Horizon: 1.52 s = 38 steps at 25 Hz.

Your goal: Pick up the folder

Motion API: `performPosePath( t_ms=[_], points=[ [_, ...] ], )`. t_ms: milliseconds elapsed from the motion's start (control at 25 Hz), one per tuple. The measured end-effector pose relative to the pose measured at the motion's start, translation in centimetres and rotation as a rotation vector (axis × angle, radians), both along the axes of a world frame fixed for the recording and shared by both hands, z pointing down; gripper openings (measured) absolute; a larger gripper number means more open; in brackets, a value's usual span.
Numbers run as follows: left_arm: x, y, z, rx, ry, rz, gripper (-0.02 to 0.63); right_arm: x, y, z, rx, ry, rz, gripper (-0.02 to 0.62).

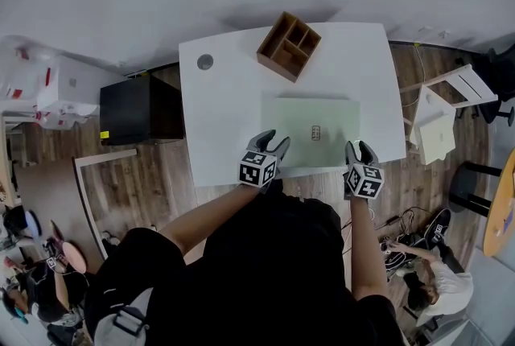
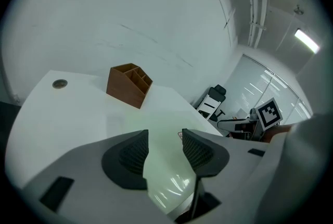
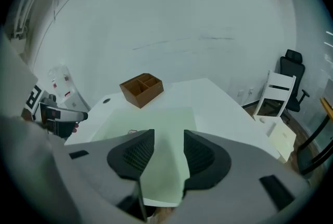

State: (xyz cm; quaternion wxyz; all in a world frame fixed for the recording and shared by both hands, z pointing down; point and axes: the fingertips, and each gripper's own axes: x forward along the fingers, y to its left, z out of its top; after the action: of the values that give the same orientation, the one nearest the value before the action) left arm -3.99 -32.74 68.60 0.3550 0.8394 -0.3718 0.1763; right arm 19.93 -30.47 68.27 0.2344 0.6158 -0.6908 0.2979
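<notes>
A pale green folder (image 1: 310, 131) lies flat on the white table (image 1: 225, 95), near its front edge, with a small label on its cover. My left gripper (image 1: 272, 142) hovers at the folder's near left corner, and my right gripper (image 1: 360, 150) at its near right corner. In the left gripper view the left gripper (image 2: 165, 142) is open, and the folder (image 2: 166, 176) shows through the gap below the pads. In the right gripper view the right gripper (image 3: 169, 147) is open too, over the folder (image 3: 156, 124). Neither gripper's pads press on anything.
A brown wooden desk organiser (image 1: 288, 45) with compartments stands at the table's far side, behind the folder. A round cable grommet (image 1: 205, 61) sits at the far left corner. A black cabinet (image 1: 137, 107) stands left of the table, a white chair (image 1: 438, 115) right of it.
</notes>
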Motion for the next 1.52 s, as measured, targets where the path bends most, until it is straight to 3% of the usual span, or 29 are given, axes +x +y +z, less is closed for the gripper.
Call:
performPosePath(
  t_ms=[160, 480, 680, 840, 1160, 1360, 1520],
  points=[
    [0.1, -1.2, 1.7, -0.015, -0.033, 0.03, 0.255, 0.3, -1.1, 2.3, -0.039, 0.073, -0.093, 0.215],
    [0.5, -1.9, 5.4, -0.129, -0.027, 0.033, 0.319, 2.3, -2.3, 6.8, -0.184, 0.03, -0.109, 0.299],
    [0.2, -1.9, 7.4, -0.202, -0.01, 0.021, 0.327, 2.9, -2.2, 8.4, -0.271, -0.077, -0.089, 0.314],
    [-0.1, -1.4, 8.7, -0.257, 0.009, 0.034, 0.327, 2.8, -2.3, 8.7, -0.288, -0.164, -0.089, 0.316],
    [0.5, -1.1, 9.9, -0.317, 0.048, 0.056, 0.328, 2.6, -1.7, 10.0, -0.262, -0.484, 0.05, 0.316],
    [0.5, -1.0, 10.6, -0.363, 0.092, 0.065, 0.341, 2.7, -1.5, 10.3, -0.242, -0.537, 0.078, 0.325],
    [0.3, -1.3, 10.5, -0.372, 0.1, 0.056, 0.341, 2.6, -1.7, 10.1, -0.223, -0.512, 0.077, 0.324]
  ],
)
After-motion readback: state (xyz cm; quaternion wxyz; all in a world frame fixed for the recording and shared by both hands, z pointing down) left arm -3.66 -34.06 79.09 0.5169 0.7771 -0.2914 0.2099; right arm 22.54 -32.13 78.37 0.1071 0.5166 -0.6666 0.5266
